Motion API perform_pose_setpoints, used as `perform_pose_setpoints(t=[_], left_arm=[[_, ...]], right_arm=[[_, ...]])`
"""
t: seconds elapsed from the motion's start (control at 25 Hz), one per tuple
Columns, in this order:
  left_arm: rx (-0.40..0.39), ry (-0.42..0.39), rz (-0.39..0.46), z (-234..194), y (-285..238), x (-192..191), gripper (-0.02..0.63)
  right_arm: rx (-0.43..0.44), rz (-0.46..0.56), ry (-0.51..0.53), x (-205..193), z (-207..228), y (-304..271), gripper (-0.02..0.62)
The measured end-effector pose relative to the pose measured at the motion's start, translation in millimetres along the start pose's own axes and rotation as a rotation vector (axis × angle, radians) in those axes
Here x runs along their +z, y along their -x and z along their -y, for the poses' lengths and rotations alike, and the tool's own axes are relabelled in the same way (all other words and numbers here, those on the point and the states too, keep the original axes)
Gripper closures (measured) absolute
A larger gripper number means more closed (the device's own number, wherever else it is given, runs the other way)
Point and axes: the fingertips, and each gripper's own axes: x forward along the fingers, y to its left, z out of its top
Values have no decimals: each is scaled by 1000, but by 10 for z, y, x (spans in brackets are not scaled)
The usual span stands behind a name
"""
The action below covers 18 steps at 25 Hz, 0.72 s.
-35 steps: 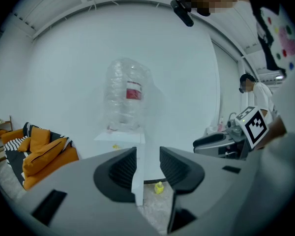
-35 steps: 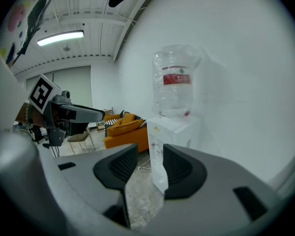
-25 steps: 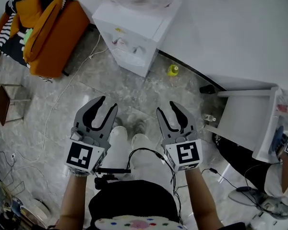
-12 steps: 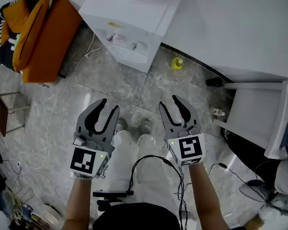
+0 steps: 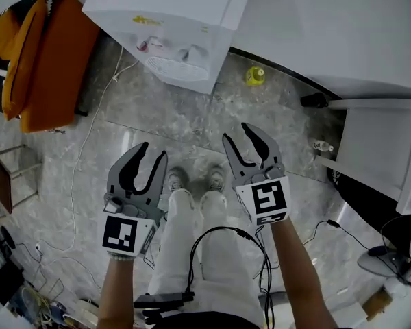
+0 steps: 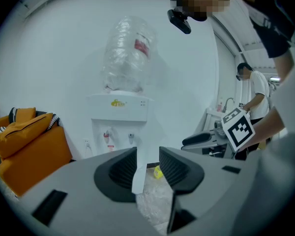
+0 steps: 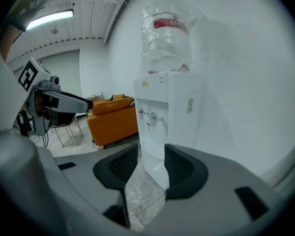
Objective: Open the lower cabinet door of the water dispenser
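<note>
Two gape empty: L tool (image 5: pixel 154 149), R tool (image 5: pixel 237 132); dispenser (image 5: pixel 171 19) untouched.

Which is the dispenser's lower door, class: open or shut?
Shut. In the right gripper view the door lies flush with the front of the dispenser; the head view shows no panel swung out.

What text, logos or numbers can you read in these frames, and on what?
No text reads clearly.
Yellow logo on the water dispenser front: too blurred to read.
Red label on the water bottle: too blurred to read.
Sticker on the dispenser's side: too small to read.
Square markers: black-and-white pattern, no letters.
</note>
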Motion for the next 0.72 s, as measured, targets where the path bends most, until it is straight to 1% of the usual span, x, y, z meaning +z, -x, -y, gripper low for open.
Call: perform_pose_setpoints(t=[0.12,0.36,0.48,0.72], left_arm=[[2,-4,-20,-82,-93,-188,465],[-7,-15,-25,-142,-344,-423,463],[-17,-18,-31,-156,-481,-552,463],[-5,9,-37,-212,-749,-825,463]], right_arm=[[-7,28,-4,-145,26,-151,437],[-13,24,4,-393,134,-413,437],[-13,13,12,-530,198,-555,436],[-13,-31,30,-906,365,-908,433]])
